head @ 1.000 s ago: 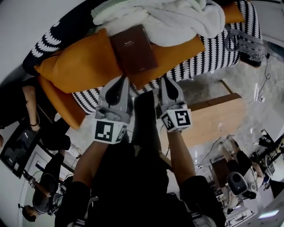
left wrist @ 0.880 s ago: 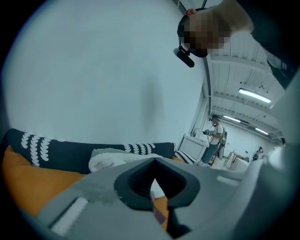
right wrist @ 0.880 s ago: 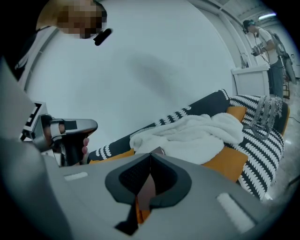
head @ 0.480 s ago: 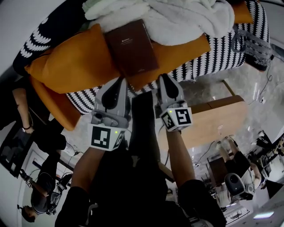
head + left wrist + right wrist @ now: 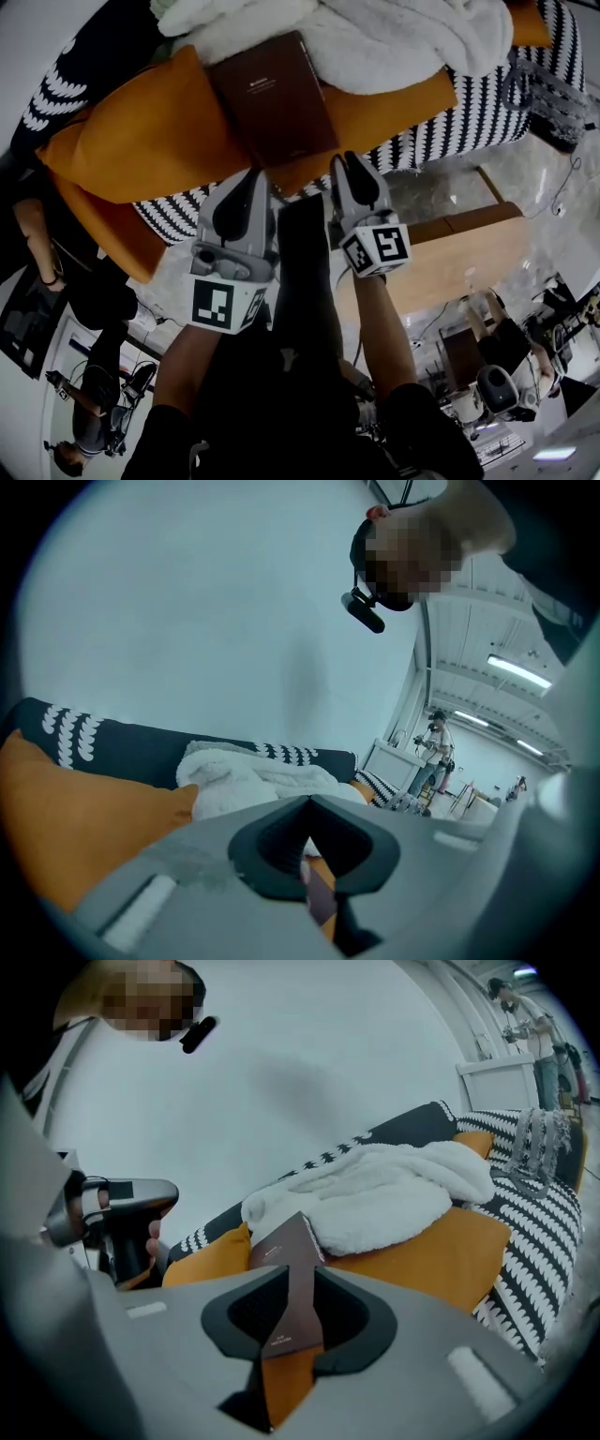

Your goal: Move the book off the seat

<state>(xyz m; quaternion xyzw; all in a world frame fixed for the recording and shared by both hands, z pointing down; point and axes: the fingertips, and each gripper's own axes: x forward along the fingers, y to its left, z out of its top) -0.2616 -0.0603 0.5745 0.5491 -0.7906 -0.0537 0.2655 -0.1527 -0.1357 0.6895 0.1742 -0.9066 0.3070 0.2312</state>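
Book (image 5: 272, 98) lies on orange cushion (image 5: 131, 141) of sofa (image 5: 469, 117), white blanket (image 5: 394, 37) just beside. Right claw (image 5: 349, 161) has just been opening, spread w/ nothing btwn; left claw (image 5: 257, 174) seems barely parted, empty.

Both hand-held grippers come down toward the book (image 5: 272, 98). The left hand-held gripper (image 5: 254, 174) now reaches in just beside the book's near edge, and the right hand-held gripper (image 5: 349, 157) sits just off its near right corner. The right one's jaws, shut a second ago, have just been opening to a narrow gap, with nothing between them — the book lies beyond. In the head view the book looms larger.
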